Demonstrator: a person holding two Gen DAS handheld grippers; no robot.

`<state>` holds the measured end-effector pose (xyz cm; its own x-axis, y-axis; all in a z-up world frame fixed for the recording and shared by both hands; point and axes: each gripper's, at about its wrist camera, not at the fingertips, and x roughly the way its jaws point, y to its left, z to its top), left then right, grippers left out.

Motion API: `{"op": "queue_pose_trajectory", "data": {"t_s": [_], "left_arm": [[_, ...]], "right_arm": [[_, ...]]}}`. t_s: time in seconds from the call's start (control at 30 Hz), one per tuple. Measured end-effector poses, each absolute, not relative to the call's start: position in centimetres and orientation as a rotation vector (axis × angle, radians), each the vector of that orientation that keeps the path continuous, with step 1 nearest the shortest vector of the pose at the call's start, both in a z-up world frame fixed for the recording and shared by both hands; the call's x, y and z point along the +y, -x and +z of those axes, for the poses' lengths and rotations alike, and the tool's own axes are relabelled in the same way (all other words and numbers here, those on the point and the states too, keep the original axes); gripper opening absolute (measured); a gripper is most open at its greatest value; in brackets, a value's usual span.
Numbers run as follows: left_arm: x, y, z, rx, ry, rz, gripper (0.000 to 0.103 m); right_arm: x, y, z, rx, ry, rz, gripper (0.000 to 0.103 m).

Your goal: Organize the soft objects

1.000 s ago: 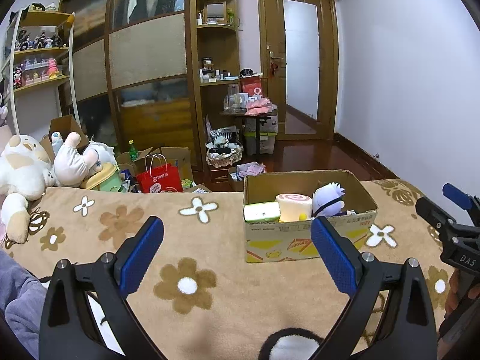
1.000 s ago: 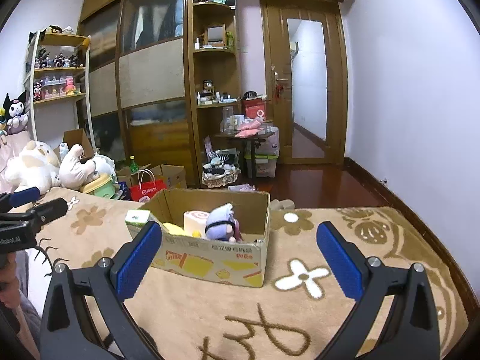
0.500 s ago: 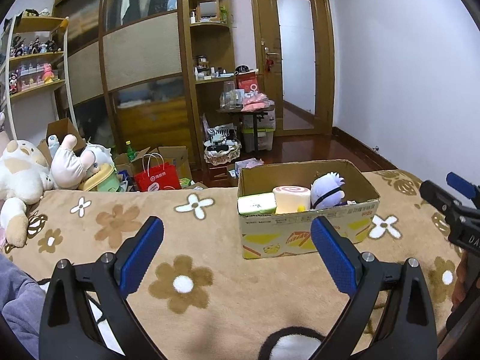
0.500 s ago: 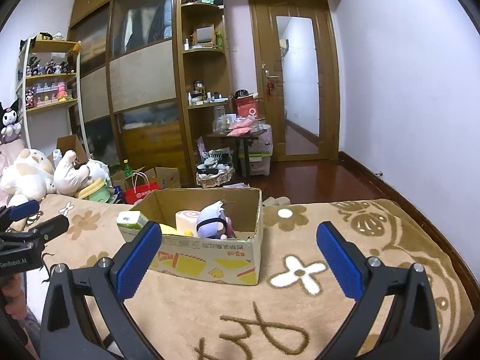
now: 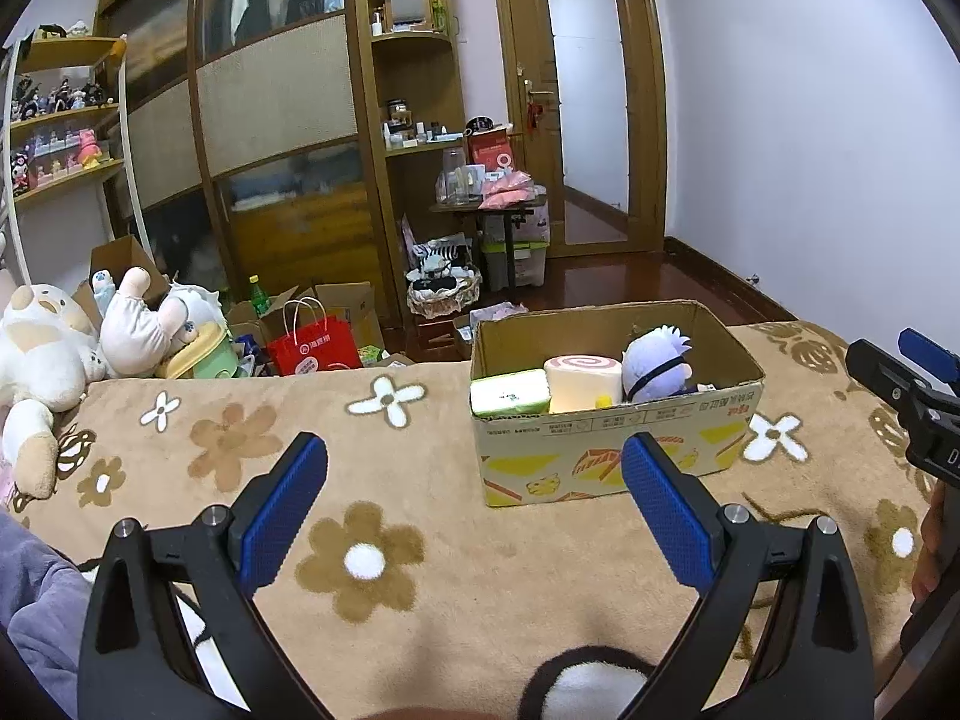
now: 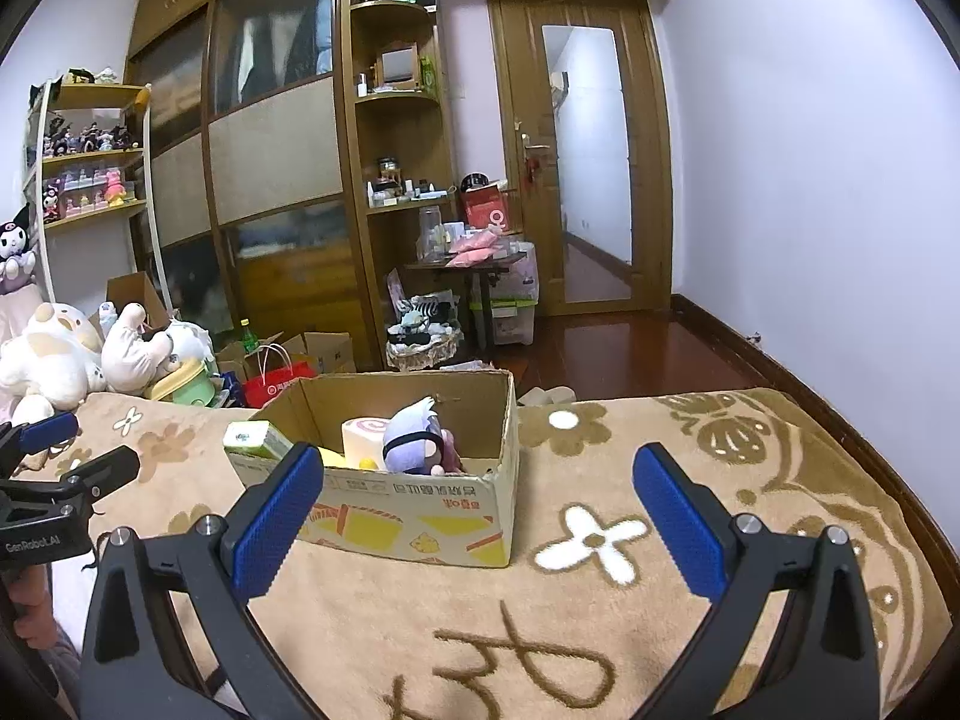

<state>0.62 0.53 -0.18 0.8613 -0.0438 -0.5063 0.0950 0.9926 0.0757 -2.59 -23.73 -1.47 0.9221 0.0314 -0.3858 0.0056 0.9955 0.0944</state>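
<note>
A cardboard box [image 5: 612, 450] stands on the flowered beige blanket [image 5: 372, 480]. In it lie a green-and-white block [image 5: 510, 397], a pink swirl roll plush [image 5: 582, 381] and a lavender-haired doll [image 5: 657, 363]. The box also shows in the right wrist view [image 6: 414, 510], with the doll [image 6: 414, 441] and the roll [image 6: 366, 435] inside. My left gripper [image 5: 474, 492] is open and empty, in front and left of the box. My right gripper [image 6: 477, 498] is open and empty, in front of the box's right corner.
Large white plush toys [image 5: 42, 354] lie at the blanket's far left. A red bag [image 5: 312, 348] and open cartons sit on the floor beyond the bed. Wardrobe, shelves and a door stand behind. A black-and-white plush [image 5: 588, 681] lies just under the left gripper.
Both grippers have drawn slightly back and up, and the box sits a little lower and smaller in both views. Both stay open and empty.
</note>
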Motion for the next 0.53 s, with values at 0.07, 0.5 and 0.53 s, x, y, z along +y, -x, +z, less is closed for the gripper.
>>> {"op": "queue_pose_trajectory", "data": {"t_s": [0.07, 0.5, 0.53], "left_arm": [[0.55, -0.69, -0.21, 0.53, -0.095, -0.076, 0.098], [0.52, -0.47, -0.42, 0.527, -0.107, -0.066, 0.098], [0.48, -0.47, -0.42, 0.526, -0.106, -0.066, 0.098]], "right_arm": [[-23.74, 2.6, -1.47, 0.397, -0.094, 0.014, 0.103], [-23.63, 2.38, -2.1, 0.406, -0.092, 0.015, 0.103], [-23.63, 2.4, -2.18, 0.406, -0.093, 0.015, 0.103]]}}
